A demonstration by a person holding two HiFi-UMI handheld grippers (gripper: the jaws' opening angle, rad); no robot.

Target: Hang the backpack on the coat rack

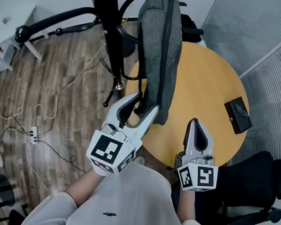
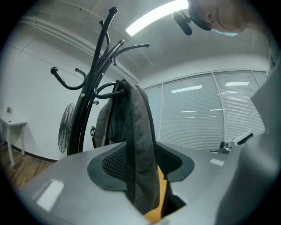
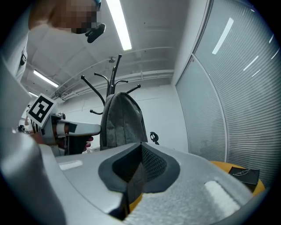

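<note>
A grey backpack (image 1: pixel 160 48) hangs upright from a hook of the black coat rack (image 1: pixel 108 6), above the edge of the round table. My left gripper (image 1: pixel 142 107) is open at the backpack's lower end. In the left gripper view a hanging grey edge of the backpack (image 2: pixel 136 145) runs down between the wide jaws, and the pads do not press on it. The coat rack (image 2: pixel 94 83) rises behind it. My right gripper (image 1: pixel 194 123) is shut on nothing, over the table to the right of the backpack. The right gripper view shows the backpack (image 3: pixel 120 121) ahead and the left gripper (image 3: pixel 66 128) beside it.
A round yellow table (image 1: pixel 210 84) carries a small black case (image 1: pixel 237 114) near its right rim. A black office chair (image 1: pixel 257 184) stands at the lower right. Cables and a power strip (image 1: pixel 33 133) lie on the wooden floor at the left. A fan (image 2: pixel 66 127) stands behind the rack.
</note>
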